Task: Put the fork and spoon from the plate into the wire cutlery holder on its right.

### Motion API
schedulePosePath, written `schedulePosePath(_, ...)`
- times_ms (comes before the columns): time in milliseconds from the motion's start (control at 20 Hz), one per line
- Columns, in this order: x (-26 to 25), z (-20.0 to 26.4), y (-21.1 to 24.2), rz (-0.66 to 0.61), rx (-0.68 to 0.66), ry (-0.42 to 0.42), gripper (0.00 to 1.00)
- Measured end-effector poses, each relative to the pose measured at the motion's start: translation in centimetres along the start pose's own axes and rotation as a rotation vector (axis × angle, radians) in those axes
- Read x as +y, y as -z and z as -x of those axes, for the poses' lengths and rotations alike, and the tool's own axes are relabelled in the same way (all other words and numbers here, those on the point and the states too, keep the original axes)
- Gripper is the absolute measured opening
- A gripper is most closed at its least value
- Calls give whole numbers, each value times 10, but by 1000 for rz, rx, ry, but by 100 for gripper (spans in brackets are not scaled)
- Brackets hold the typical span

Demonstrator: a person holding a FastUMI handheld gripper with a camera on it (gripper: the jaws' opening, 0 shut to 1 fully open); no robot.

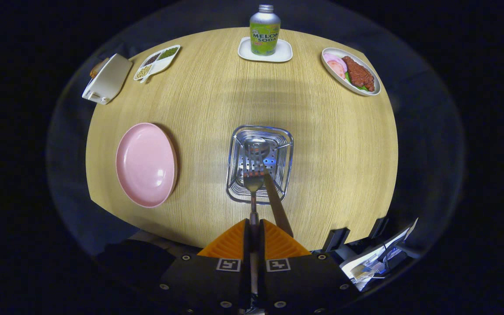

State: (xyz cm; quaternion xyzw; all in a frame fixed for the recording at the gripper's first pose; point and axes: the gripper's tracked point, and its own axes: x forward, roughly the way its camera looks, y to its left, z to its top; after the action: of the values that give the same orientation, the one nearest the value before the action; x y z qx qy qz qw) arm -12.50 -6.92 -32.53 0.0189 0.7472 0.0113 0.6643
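Observation:
My gripper is shut on the thin handle of the fork. The fork hangs tines-first over the open top of the wire cutlery holder, just ahead of the fingers. The spoon stands in the holder with its bowl down at the perforated bottom. Its flat handle leans out over the near rim, just right of the fork. Left of the holder, the pink plate lies on the wooden table with nothing on it.
At the table's far side stand a soda bottle on a white coaster, a plate of food to the right, and a divided dish and a white container to the left. The table's near edge curves just below the holder.

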Motion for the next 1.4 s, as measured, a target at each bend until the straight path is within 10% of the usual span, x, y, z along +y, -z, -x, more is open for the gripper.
schedulePosePath(450,1,3,-18,-35,-28,-22,13)
schedulePosePath(1050,20,85,-68,-14,-514,-71,16)
schedulePosePath(1400,24,156,-112,-56,-958,-106,60)
